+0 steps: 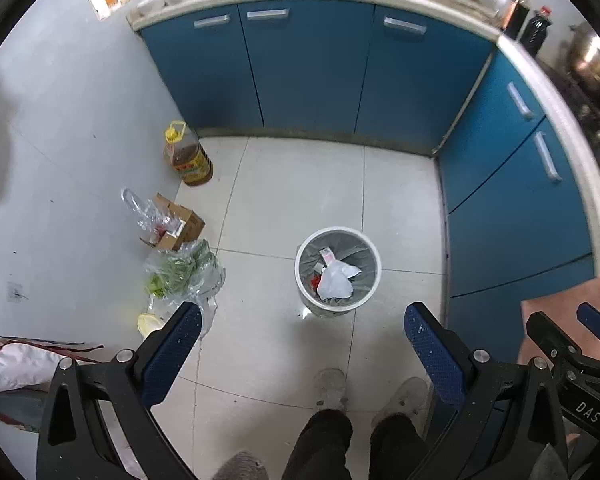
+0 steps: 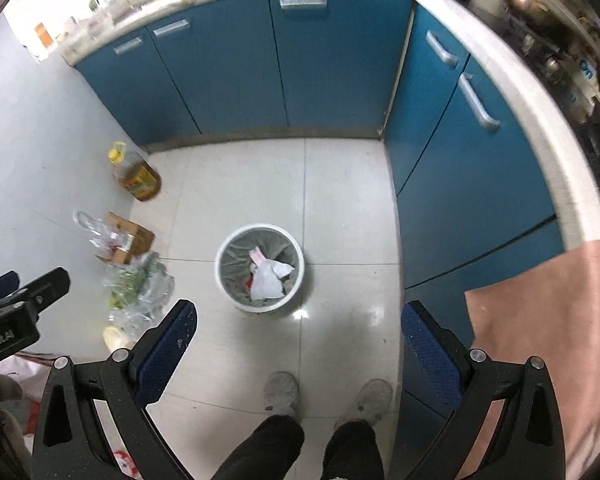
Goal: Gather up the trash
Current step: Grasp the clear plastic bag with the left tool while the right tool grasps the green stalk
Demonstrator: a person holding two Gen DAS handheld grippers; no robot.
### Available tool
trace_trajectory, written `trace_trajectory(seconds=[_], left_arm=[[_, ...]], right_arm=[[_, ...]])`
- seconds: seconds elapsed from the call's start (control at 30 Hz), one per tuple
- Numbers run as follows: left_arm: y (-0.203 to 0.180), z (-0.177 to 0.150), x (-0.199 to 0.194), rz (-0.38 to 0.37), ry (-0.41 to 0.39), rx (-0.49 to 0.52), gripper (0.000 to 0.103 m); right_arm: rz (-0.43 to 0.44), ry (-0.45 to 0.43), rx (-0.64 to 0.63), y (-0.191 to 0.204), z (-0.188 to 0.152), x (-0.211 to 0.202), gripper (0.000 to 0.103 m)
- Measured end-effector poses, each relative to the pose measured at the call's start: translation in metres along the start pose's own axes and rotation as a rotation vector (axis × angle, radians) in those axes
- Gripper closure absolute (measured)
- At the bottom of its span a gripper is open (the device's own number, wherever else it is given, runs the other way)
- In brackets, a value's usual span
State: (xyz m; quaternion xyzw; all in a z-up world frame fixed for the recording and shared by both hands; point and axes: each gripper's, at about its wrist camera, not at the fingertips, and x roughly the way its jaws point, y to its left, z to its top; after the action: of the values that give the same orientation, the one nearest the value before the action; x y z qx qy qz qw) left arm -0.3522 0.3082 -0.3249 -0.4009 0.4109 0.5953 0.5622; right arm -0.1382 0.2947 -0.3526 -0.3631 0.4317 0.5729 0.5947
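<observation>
Left gripper (image 1: 303, 320): fingers spread wide, holding nothing, raised above the floor. Right gripper (image 2: 299, 318): likewise spread, nothing between its pads.

Trash bin (image 1: 374, 276): white, round, grey-lined, standing on the pale floor tiles (image 1: 300, 184) ahead of both tools, near the blue cabinets (image 1: 308, 68). Contents: crumpled white paper (image 1: 336, 278), small red scraps.

Along the left wall: oil bottle (image 1: 188, 156), cardboard box (image 1: 180, 224), clear bag of greens (image 1: 184, 270).

Below: the person's shoes (image 1: 332, 388).
</observation>
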Motion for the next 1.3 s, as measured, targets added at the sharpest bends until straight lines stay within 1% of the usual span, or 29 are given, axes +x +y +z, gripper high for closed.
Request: trace_trajectory(seconds=[0.17,0.23,0.33,0.4,0.47,0.53,0.57,0.67,0.77,0.83,0.87,0.93,1.03,1.1,1.13,1.2,1.27,1.3], left_arm=[[-0.006,-0.010,-0.060,-0.019,-0.032,0.011,0.000],[-0.006,-0.016,-0.077,-0.022,-0.038,0.012,0.000],[-0.008,-0.024,-0.093,-0.035,-0.047,0.011,0.000],[-0.012,-0.026,-0.103,-0.020,-0.061,0.014,0.000],[-0.021,-0.025,-0.114,0.009,-0.092,0.034,0.000],[-0.032,-0.021,-0.122,0.043,-0.121,0.052,0.000],[-0.040,-0.019,-0.128,0.049,-0.140,0.066,0.000],[-0.074,-0.011,-0.139,0.014,-0.186,0.114,0.000],[-0.123,-0.006,-0.144,-0.019,-0.210,0.183,0.000],[-0.162,-0.007,-0.141,-0.049,-0.196,0.243,0.000],[-0.188,-0.009,-0.138,-0.061,-0.181,0.287,0.000],[-0.239,-0.018,-0.133,-0.086,-0.161,0.388,0.000],[-0.313,-0.037,-0.132,-0.132,-0.130,0.546,0.000],[-0.373,-0.061,-0.130,-0.167,-0.103,0.684,0.000],[-0.393,-0.070,-0.130,-0.181,-0.092,0.732,0.000],[-0.442,-0.094,-0.127,-0.201,-0.069,0.830,0.000],[-0.488,-0.113,-0.119,-0.222,-0.018,0.901,0.000],[-0.510,-0.123,-0.113,-0.227,0.011,0.934,0.000]], right_arm=[[0.037,-0.044,-0.004,0.003,-0.006,-0.068,0.000],[0.048,-0.060,-0.004,0.000,-0.009,-0.093,0.000],[0.076,-0.075,0.009,-0.006,-0.013,-0.119,0.000],[0.103,-0.087,0.032,-0.012,-0.018,-0.133,0.000],[0.134,-0.102,0.073,-0.020,-0.022,-0.143,0.000],[0.178,-0.113,0.146,-0.039,-0.026,-0.156,0.000],[0.178,-0.122,0.182,-0.049,-0.028,-0.161,0.000],[0.159,-0.159,0.274,-0.089,-0.034,-0.181,0.000],[0.093,-0.194,0.404,-0.142,-0.052,-0.200,0.000],[0.033,-0.197,0.502,-0.187,-0.071,-0.208,0.000],[-0.007,-0.187,0.571,-0.215,-0.086,-0.211,0.000],[-0.060,-0.168,0.673,-0.260,-0.110,-0.213,0.000],[-0.184,-0.130,0.838,-0.339,-0.156,-0.215,0.000],[-0.239,-0.102,0.920,-0.387,-0.185,-0.211,0.000],[-0.254,-0.091,0.948,-0.405,-0.197,-0.207,0.000],[-0.264,-0.058,1.010,-0.445,-0.221,-0.190,0.004],[-0.259,-0.030,1.043,-0.476,-0.235,-0.171,0.020],[-0.252,-0.009,1.051,-0.492,-0.243,-0.156,0.022]])
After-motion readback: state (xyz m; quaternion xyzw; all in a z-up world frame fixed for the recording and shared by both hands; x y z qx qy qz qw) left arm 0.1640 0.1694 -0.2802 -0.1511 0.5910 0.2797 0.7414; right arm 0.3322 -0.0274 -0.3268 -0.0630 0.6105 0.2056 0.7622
